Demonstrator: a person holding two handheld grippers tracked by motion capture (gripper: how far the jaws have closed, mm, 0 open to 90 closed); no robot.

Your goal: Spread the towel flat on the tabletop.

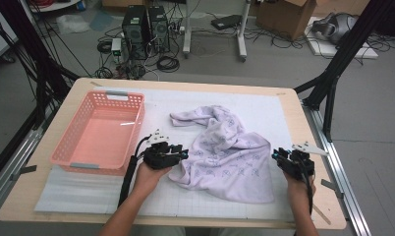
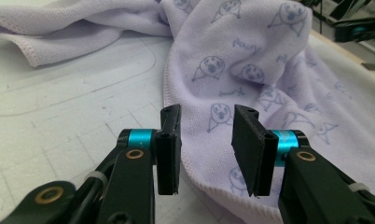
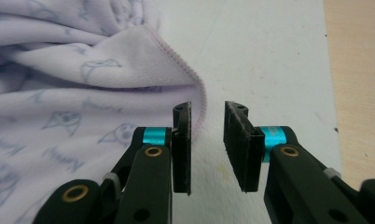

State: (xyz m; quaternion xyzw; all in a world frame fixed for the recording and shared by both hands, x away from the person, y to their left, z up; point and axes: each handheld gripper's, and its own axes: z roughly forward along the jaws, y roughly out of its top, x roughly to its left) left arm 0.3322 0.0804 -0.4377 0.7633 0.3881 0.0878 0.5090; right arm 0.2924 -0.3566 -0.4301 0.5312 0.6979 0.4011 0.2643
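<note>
A pale lilac towel (image 1: 225, 147) printed with small cartoon faces lies crumpled on the white gridded mat (image 1: 264, 105) in the middle of the table. My left gripper (image 1: 183, 153) sits at the towel's left edge. In the left gripper view its jaws (image 2: 206, 149) stand apart, with the towel's (image 2: 251, 60) hem lying on the mat between and beyond them, untouched by the pads. My right gripper (image 1: 276, 155) is at the towel's right edge. In the right gripper view it (image 3: 208, 144) stands open, and a folded corner of the towel (image 3: 59, 93) lies just beside its left fingertip (image 3: 182, 140).
An empty pink plastic basket (image 1: 63, 142) stands on the left of the table, close to my left hand. The wooden table edge (image 1: 313, 128) runs along the right. Beyond the table are computer towers (image 1: 144, 29), cables and cardboard boxes (image 1: 284, 14) on the floor.
</note>
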